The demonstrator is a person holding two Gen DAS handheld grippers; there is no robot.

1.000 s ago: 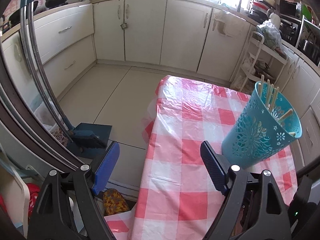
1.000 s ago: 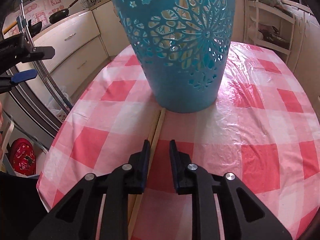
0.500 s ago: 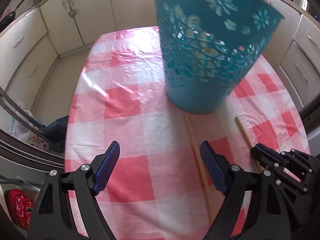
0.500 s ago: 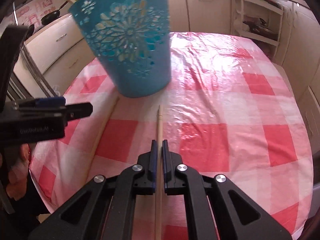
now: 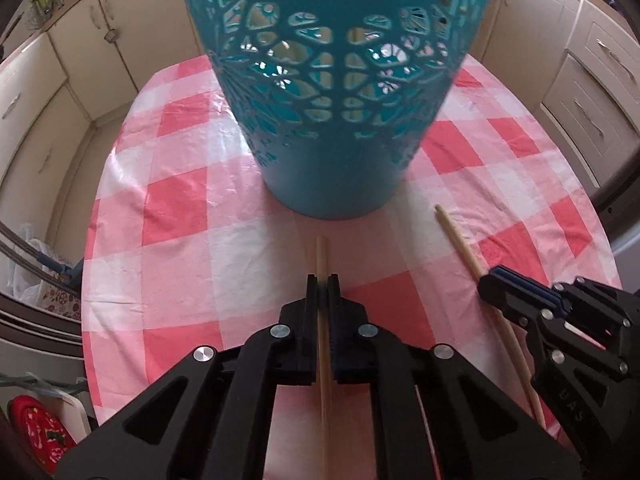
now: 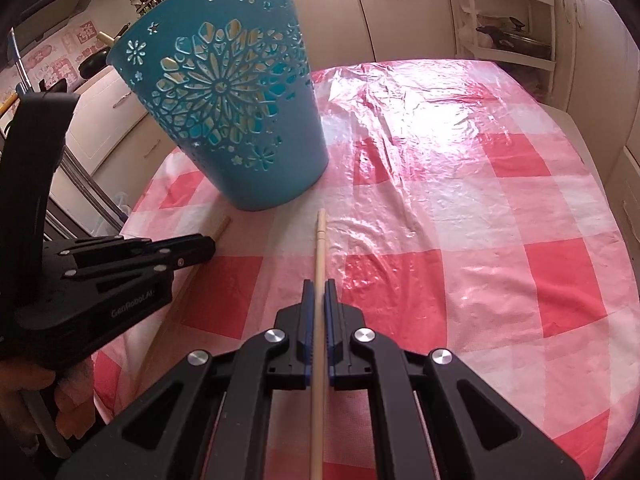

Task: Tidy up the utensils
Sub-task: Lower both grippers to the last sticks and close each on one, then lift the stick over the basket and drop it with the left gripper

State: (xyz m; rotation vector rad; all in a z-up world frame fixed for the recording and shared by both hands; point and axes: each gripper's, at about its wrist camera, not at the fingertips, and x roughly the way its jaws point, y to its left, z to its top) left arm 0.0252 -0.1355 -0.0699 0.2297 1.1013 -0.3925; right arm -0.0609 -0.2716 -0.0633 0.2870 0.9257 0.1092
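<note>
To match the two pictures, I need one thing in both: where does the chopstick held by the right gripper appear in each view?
Left wrist view: chopstick at right, slanting from the right gripper toward the blue basket.
Right wrist view: chopstick at centre, running up from the closed jaws.
Shared landmark: the blue basket on the checked tablecloth.

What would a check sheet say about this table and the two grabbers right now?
Surface: table under a red-checked plastic cloth.
Job's things: teal bin standing upright; two chopsticks, left stick, right stick.
Clutter: nothing seen.
Grippers: left gripper shut on the left stick; right gripper shut on the right stick.
Cables: nothing seen.
Surroundings: cream cabinets, white rack.
</note>
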